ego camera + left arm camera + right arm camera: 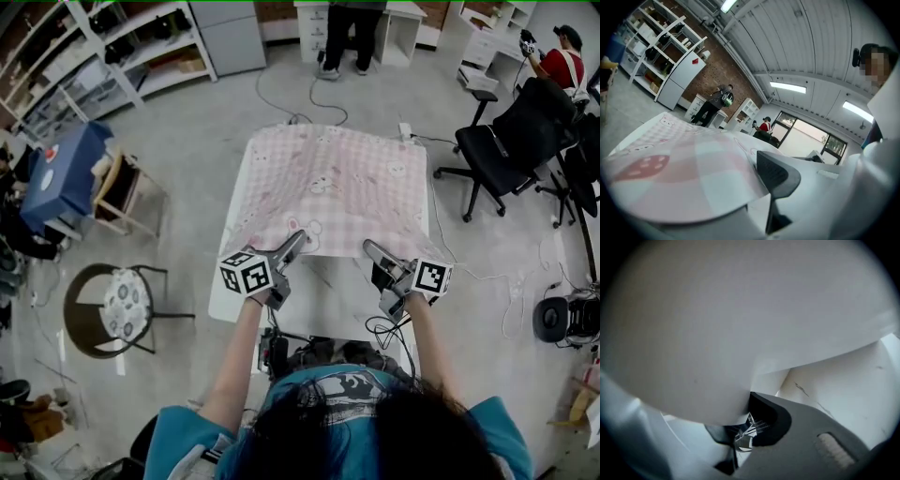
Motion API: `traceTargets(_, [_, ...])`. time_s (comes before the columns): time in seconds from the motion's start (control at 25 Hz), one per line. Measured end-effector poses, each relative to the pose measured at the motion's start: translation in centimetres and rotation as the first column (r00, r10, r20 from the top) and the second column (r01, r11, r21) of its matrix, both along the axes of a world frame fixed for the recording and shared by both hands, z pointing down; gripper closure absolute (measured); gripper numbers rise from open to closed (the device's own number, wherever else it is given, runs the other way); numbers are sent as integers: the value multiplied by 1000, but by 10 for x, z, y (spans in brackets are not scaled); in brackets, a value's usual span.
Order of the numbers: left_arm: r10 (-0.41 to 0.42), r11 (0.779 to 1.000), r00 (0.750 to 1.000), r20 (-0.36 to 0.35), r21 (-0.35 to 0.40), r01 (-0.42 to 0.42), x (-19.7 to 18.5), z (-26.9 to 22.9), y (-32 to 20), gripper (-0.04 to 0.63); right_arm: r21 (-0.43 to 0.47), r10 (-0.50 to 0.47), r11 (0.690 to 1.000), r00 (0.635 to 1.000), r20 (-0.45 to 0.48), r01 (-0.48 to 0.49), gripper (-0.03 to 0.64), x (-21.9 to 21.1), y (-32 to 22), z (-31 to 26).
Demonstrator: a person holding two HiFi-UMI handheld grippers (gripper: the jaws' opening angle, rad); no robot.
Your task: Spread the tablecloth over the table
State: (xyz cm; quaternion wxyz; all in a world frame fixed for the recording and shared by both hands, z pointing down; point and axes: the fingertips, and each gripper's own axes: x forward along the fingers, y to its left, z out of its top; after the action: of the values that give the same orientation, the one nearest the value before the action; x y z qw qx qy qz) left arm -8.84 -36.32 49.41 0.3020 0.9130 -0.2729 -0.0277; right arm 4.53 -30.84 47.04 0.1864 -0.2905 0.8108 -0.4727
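Note:
A pink checked tablecloth lies over the far part of the white table; the near strip of the tabletop is bare. My left gripper is shut on the cloth's near edge at the left. In the left gripper view the cloth runs in under the dark pad. My right gripper is shut on the same edge at the right. The cloth's pale underside fills most of the right gripper view above the dark pad, with the white tabletop beside it.
A black office chair stands right of the table. A wooden chair, a blue-covered table and a round cushioned chair are on the left. Cables cross the floor beyond. One person stands at the back.

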Motion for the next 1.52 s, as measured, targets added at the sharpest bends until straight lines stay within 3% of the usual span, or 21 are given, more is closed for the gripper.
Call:
traceTargets(0.2, [-20,998,998,61,-56,23,-13,33,19,508,-138,97,986,994,54,-89,607,-5,22,43])
traceTargets(0.4, [-59,987,994,97,-143,72,-28,63,36,511,-261,158,948,981,-108,-182,576,-10,45,89])
traceTargets(0.68, [-86,968,986,141,-221,116,-32,97,66,512,-365,176,906,975,-133,-214,583,-9,76,128])
traceTargets(0.92, [-148,918,984,101,-356,174,-39,134,91,509,-427,151,881,976,-153,-204,581,-9,95,149])
traceTargets(1.12, [-170,891,981,97,-410,195,-44,150,115,506,-444,127,876,978,-168,-190,581,-13,113,158])
traceTargets(1.28, [-211,869,969,128,-430,246,-48,163,133,494,-448,112,876,979,-169,-178,581,-15,131,168])
traceTargets(1.52, [-223,822,954,202,-487,296,-61,188,164,474,-528,101,837,989,-104,-141,584,-25,167,197])
